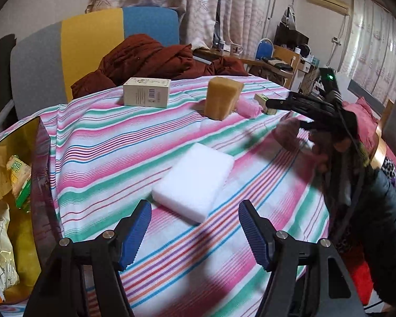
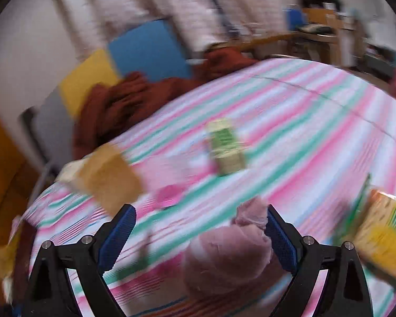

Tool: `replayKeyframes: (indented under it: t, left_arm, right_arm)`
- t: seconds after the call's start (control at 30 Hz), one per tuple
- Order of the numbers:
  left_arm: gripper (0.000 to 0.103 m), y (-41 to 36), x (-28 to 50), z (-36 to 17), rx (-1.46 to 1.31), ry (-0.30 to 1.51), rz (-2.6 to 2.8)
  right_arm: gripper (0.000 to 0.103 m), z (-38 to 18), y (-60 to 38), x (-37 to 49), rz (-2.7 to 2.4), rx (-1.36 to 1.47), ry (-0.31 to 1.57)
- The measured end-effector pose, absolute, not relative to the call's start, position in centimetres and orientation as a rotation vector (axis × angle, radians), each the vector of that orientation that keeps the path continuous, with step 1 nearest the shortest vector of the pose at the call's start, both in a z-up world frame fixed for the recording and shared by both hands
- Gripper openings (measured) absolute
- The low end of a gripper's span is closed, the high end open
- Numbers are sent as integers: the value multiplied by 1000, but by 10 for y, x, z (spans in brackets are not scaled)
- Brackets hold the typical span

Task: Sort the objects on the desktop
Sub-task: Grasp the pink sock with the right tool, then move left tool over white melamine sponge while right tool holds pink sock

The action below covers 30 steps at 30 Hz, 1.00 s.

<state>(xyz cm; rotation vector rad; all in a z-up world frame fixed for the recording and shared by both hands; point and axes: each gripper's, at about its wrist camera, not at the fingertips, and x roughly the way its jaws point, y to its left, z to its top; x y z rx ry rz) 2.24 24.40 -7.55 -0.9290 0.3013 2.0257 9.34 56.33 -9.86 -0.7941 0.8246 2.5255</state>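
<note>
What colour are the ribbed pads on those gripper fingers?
Dark blue pads on black arms, clearest in the left wrist view, where the left gripper is sharp.

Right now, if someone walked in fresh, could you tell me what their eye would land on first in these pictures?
Probably the flat white foam block lying on the pink, green and white striped tablecloth, just ahead of the open left gripper. Farther back stand a tan sponge block and a cream cardboard box. In the blurred right wrist view, a fuzzy pink cloth bundle lies against one blue pad of the open right gripper.
</note>
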Motion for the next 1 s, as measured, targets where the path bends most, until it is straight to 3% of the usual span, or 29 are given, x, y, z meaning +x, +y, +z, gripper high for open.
replayKeyframes:
  t: [0.2,0.47,0.87,1.0]
  left_arm:
    - [70,254,15,-77,-925,350,2014]
    - [70,274,4,-84,-934,383,1990]
    - [70,294,-7,-92,-938,420,1959]
    - [75,297,-6,-94,-933,434,1951]
  right_arm:
    - [95,-92,529,94,2795,-771,965]
    - [95,-118,545,120,2661,-568,1192]
    - [100,-116,547,120,2685,-538,1169]
    - [100,-116,546,120,2685,-543,1163]
